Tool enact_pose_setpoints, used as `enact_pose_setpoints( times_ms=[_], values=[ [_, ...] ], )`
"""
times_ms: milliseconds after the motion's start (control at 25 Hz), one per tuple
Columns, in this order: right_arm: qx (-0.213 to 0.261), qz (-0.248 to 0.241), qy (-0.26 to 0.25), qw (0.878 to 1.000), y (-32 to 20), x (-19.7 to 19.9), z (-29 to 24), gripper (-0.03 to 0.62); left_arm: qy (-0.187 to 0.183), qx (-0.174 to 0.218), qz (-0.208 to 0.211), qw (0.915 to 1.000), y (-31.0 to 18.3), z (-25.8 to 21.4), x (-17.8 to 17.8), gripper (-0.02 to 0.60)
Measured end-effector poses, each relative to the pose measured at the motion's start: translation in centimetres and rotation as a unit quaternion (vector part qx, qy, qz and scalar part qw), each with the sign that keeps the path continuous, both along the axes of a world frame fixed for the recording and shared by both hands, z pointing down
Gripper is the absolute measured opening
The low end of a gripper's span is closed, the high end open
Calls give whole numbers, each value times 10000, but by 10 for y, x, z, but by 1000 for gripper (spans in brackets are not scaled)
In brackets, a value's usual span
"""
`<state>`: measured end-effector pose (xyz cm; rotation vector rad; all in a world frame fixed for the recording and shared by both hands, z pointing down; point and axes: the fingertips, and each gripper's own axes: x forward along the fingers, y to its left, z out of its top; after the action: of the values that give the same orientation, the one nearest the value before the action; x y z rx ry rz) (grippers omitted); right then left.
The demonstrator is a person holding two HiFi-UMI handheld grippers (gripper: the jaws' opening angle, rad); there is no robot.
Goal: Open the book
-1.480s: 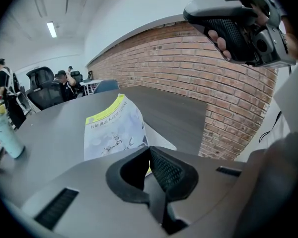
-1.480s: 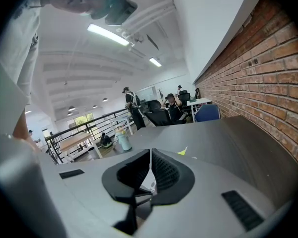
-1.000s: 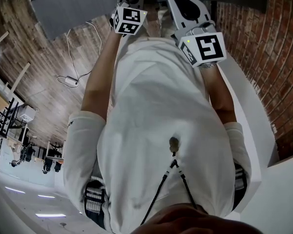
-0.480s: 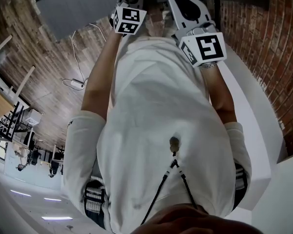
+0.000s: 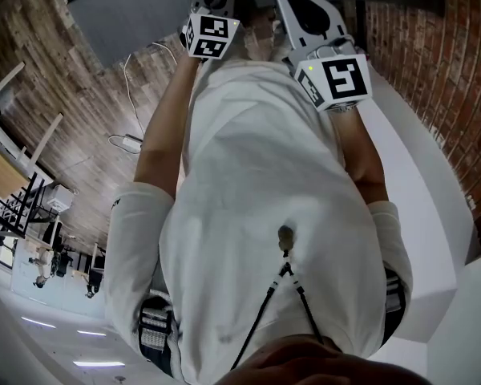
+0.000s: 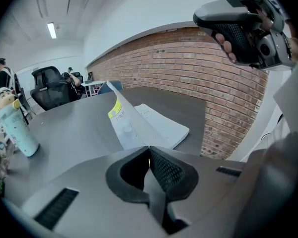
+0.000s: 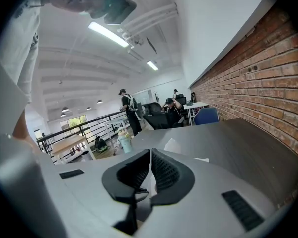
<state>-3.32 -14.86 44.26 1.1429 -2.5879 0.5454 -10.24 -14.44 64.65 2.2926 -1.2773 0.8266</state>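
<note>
The book (image 6: 156, 125) lies on the dark grey table (image 6: 74, 128) straight ahead of the left gripper (image 6: 149, 150) and just past its tips, with its long axis running away from the jaws toward the far left. Its near end sits close to the gripper, and its right-hand long edge faces the brick wall (image 6: 213, 83). A pale leaf or cover with a yellow patch seems to stand up along the left side (whether it is already lifted or only looks so through the wide lens, I cannot tell). The left gripper's jaws are pressed together with nothing between them. The right gripper (image 7: 150, 155) is the same, pads meeting and empty, and past its tips only small white slivers of the book show. Judging by that, the left hand is the nearer one and the better placed to reach an edge, though its jaws would need to part first. Nothing stands between either gripper and the book. A light blue bottle (image 6: 17, 128) with a small figure on top stands well off to the left on the table, clear of the approach. Chairs and people sit far behind it, and the wall closes the right side.
</note>
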Motion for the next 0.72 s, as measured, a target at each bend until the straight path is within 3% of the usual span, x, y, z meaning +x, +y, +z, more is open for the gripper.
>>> enact_pose_setpoints(
  times_ms=[720],
  values=[
    [75, 81, 99, 9999, 9, -29, -3, 38, -62, -14, -79, 9999, 4, 6, -48, 25]
  ],
)
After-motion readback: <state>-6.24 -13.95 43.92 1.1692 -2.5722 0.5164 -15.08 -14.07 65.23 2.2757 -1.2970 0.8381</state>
